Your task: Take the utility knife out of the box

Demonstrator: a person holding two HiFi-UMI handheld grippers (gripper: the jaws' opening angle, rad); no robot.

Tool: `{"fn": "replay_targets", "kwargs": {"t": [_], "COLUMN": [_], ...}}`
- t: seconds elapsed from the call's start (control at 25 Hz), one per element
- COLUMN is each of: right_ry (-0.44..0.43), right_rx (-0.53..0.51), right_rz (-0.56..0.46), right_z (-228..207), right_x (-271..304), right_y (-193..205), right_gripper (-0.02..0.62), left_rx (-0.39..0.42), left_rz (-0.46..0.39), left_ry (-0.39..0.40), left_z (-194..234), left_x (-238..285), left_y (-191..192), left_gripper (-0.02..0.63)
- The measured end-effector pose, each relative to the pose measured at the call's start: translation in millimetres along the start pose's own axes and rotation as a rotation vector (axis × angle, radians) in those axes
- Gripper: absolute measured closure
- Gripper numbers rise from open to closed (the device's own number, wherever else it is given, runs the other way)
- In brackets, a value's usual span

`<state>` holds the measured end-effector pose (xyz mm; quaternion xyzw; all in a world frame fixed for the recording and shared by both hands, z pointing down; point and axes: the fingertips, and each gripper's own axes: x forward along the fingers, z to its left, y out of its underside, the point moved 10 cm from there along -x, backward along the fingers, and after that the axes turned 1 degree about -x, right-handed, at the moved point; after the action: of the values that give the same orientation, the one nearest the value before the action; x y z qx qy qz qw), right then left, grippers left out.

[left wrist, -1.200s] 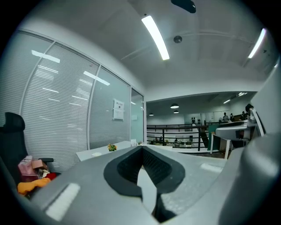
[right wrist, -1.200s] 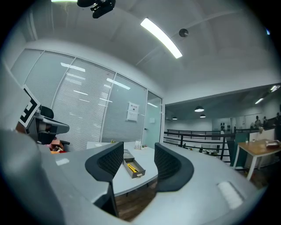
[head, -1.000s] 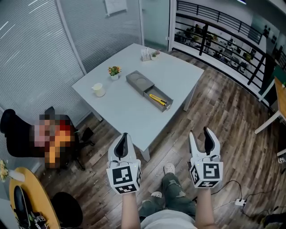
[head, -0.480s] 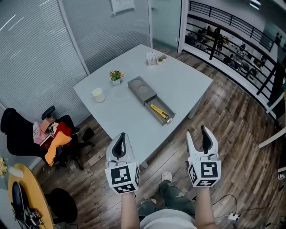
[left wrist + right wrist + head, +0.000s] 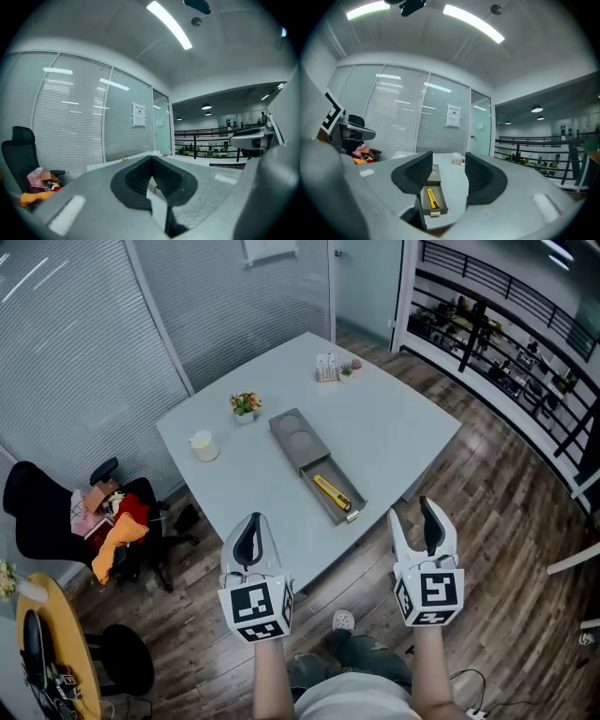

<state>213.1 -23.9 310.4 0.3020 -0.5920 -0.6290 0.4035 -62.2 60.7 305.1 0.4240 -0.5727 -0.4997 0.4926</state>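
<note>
A yellow utility knife (image 5: 331, 492) (image 5: 432, 198) lies in the pulled-out drawer of a grey box (image 5: 298, 441) on the pale table (image 5: 394, 432). Both grippers are held in the air short of the table's near edge. My left gripper (image 5: 250, 532) (image 5: 151, 177) has its jaws closed together with nothing between them. My right gripper (image 5: 418, 522) (image 5: 447, 176) stands open and empty, and its view looks between the jaws at the drawer.
On the table stand a small flower pot (image 5: 246, 405), a white cup (image 5: 202, 445) and a small holder (image 5: 327, 367) at the far corner. A black chair with clothes (image 5: 108, 517) is at the left. A railing (image 5: 506, 352) runs at the right over a wooden floor.
The head view has moved closer to the table, which now sits lower and larger in frame. Both grippers keep the same pose and jaw state.
</note>
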Motion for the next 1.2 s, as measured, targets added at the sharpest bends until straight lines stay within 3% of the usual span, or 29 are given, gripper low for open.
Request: {"fn": "replay_targets", "kwargs": {"t": [0.52,1.2], "right_ry": [-0.094,-0.162], "right_rx": [0.002,0.0], "right_rz": [0.012,0.114], "right_z": [-33,-19], "right_x": [61,137], "right_y": [6,32], "right_gripper": [0.365,0.362], "left_rx": [0.003,-0.019], "left_rz": [0.021,0.102], "left_ry": [-0.073,-0.096], "left_z": [-11,14], "left_x": [46,103], "left_y": [-3,17], "left_gripper": [0.606,0.606]}}
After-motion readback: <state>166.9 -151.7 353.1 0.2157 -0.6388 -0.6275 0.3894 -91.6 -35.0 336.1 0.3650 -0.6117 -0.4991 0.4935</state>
